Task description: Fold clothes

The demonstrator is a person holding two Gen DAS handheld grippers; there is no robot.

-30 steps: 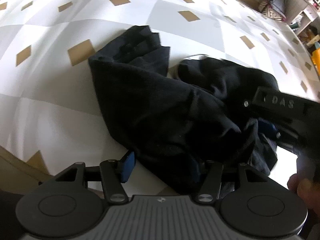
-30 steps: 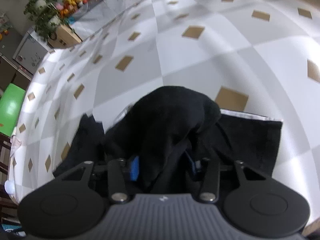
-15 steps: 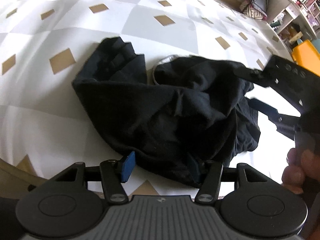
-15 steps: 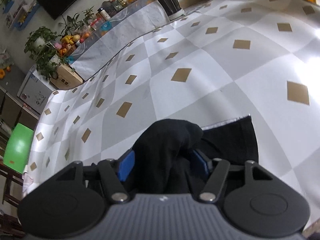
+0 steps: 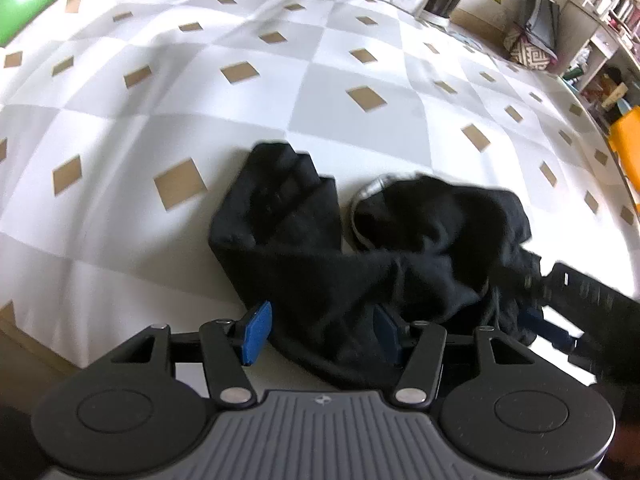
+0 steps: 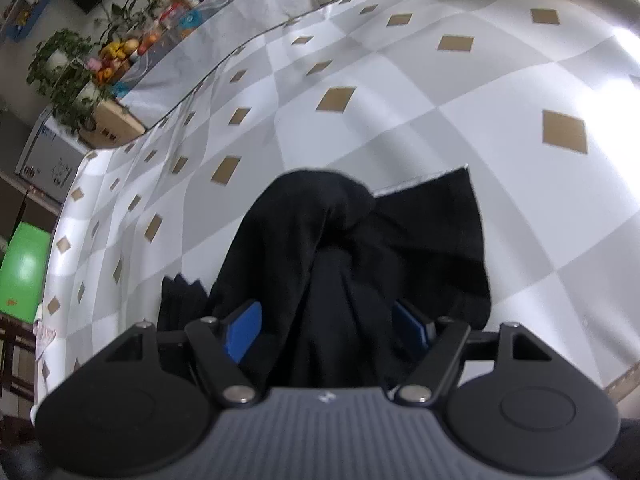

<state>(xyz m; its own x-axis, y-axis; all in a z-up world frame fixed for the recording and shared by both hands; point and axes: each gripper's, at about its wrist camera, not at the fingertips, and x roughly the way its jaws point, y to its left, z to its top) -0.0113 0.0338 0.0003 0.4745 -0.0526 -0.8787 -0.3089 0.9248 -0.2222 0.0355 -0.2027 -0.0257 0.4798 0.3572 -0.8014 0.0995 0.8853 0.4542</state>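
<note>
A crumpled black garment (image 5: 360,248) lies bunched on the checked tablecloth (image 5: 240,120), a grey collar band showing at its middle. My left gripper (image 5: 320,334) stands open at its near edge, and the cloth lies between the blue pads (image 5: 256,330) and over the right one. In the right wrist view the same garment (image 6: 328,240) rises in a hump between the spread fingers of my right gripper (image 6: 326,330), which is open. A flat black panel (image 6: 448,216) spreads to the right. The right gripper (image 5: 560,316) also shows at the garment's right side.
The table is covered by a white and grey cloth (image 6: 400,92) with tan diamonds. A second table with plants and fruit (image 6: 112,56) stands behind. A green object (image 6: 24,264) is at the left, and an orange bin (image 5: 628,148) and shelves at the far right.
The right gripper's pads have spread wider around the cloth hump. Both cameras have drawn back and up, and the garment sits more bunched and nearer the table's front edge.
</note>
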